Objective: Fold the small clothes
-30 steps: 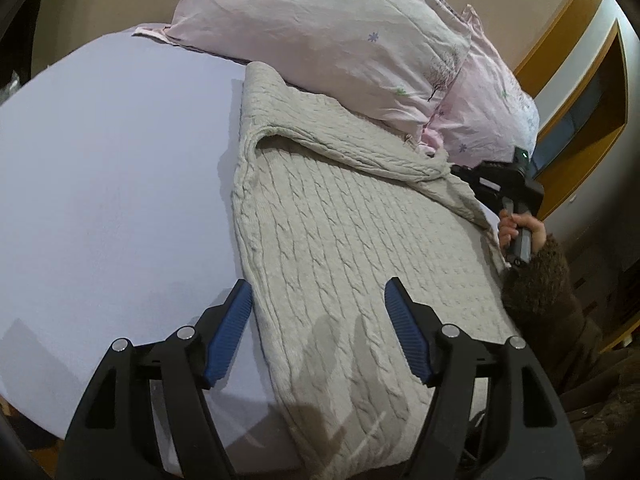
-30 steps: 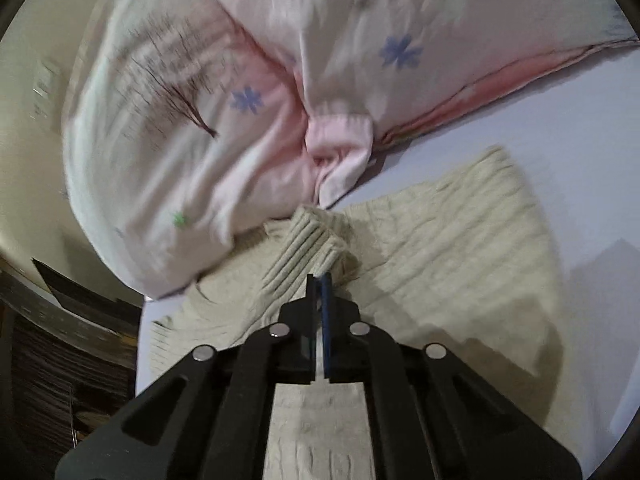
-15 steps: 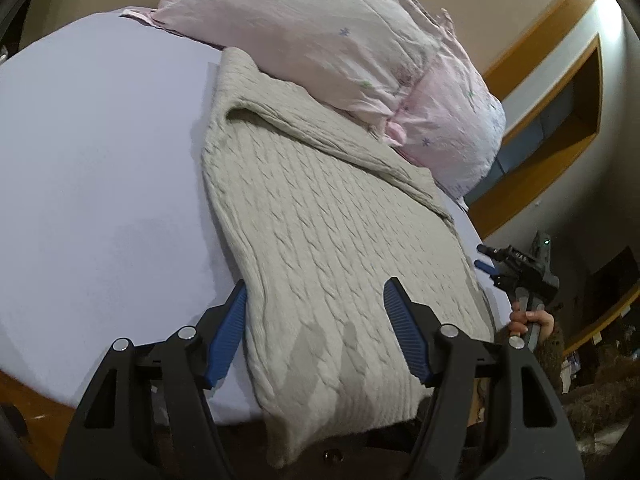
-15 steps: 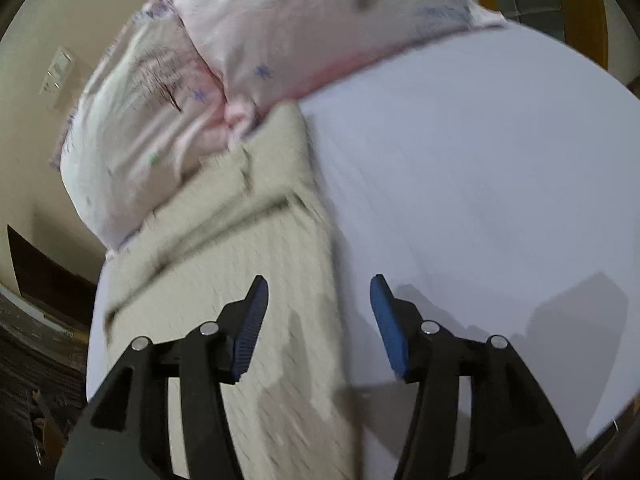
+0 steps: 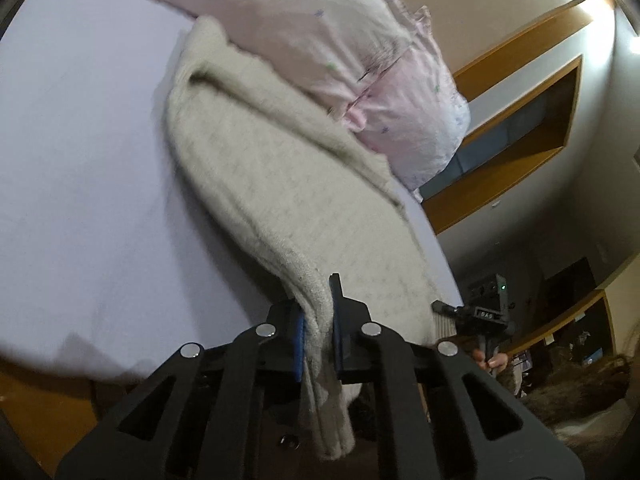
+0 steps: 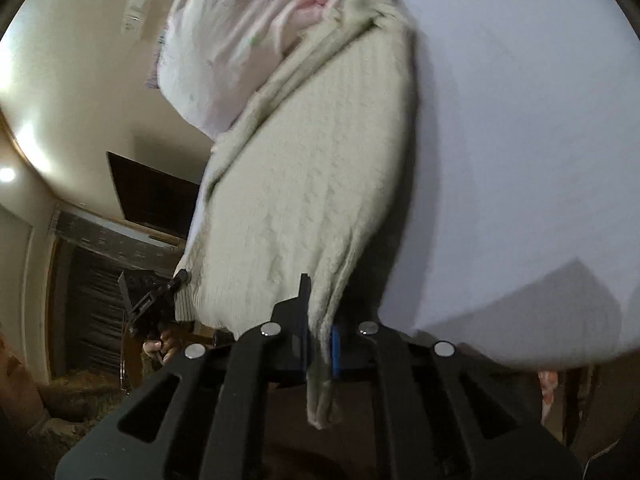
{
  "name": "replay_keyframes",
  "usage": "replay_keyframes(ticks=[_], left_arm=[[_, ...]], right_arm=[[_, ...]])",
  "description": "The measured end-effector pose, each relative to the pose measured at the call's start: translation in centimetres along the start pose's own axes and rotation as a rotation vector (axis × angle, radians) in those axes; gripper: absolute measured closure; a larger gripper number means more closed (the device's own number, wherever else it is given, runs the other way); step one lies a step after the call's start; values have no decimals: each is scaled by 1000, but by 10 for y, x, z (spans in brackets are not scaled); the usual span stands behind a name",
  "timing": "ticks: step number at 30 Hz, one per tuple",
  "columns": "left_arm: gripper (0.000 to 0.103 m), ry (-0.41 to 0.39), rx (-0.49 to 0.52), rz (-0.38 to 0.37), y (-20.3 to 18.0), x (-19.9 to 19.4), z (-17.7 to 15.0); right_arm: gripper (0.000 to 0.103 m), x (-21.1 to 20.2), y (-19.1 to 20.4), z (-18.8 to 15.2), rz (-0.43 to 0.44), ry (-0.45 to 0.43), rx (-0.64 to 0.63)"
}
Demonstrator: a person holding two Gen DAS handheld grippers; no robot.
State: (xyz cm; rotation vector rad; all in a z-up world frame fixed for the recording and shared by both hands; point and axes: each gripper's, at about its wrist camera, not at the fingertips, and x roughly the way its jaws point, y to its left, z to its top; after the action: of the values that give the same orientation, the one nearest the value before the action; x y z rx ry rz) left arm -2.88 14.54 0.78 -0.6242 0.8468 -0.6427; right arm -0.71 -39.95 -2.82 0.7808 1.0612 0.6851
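A cream cable-knit sweater (image 5: 280,184) lies on the lilac bed sheet (image 5: 80,140), its far end against the pillows. My left gripper (image 5: 318,336) is shut on the sweater's near hem at one corner, and the fabric hangs down between the jaws. My right gripper (image 6: 318,344) is shut on the other hem corner of the sweater (image 6: 312,184). The right gripper also shows in the left wrist view (image 5: 448,309), and the left gripper shows in the right wrist view (image 6: 178,280), each at the hem's edge.
Two pale pink pillows (image 5: 320,28) lie at the head of the bed, also in the right wrist view (image 6: 224,40). A wooden shelf niche (image 5: 520,128) is on the wall. A dark screen (image 6: 152,196) stands beside the bed. The bed sheet (image 6: 520,120) spreads wide beside the sweater.
Both grippers were open half a second ago; both have dropped to the near hem and shut on its corners. The right gripper had let go of the sleeve near the pillows before that.
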Motion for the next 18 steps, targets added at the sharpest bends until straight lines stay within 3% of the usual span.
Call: replay_keyframes(ticks=[2,7,10,13,15,17,18], left_arm=[[93,-31,31,6,-9,-5,20],[93,-165,85,121,-15,1,107],[93,-229,-27,197,10,33,166],[93,-211,-117,312,43,82,211],[93,-143,-206,350,70,112,226],[93,-118,-275,308,84,118,229],[87,-123,-280,285,85,115,228]], right_arm=[[96,-8,9,23,61,-77,-18],[96,1,27,126,161,-278,12],[96,36,10,195,120,-394,155],[94,74,-19,232,-12,-442,321],[81,88,-40,238,-50,-469,434],[63,90,-52,240,22,-496,471],[55,89,-53,244,50,-518,468]])
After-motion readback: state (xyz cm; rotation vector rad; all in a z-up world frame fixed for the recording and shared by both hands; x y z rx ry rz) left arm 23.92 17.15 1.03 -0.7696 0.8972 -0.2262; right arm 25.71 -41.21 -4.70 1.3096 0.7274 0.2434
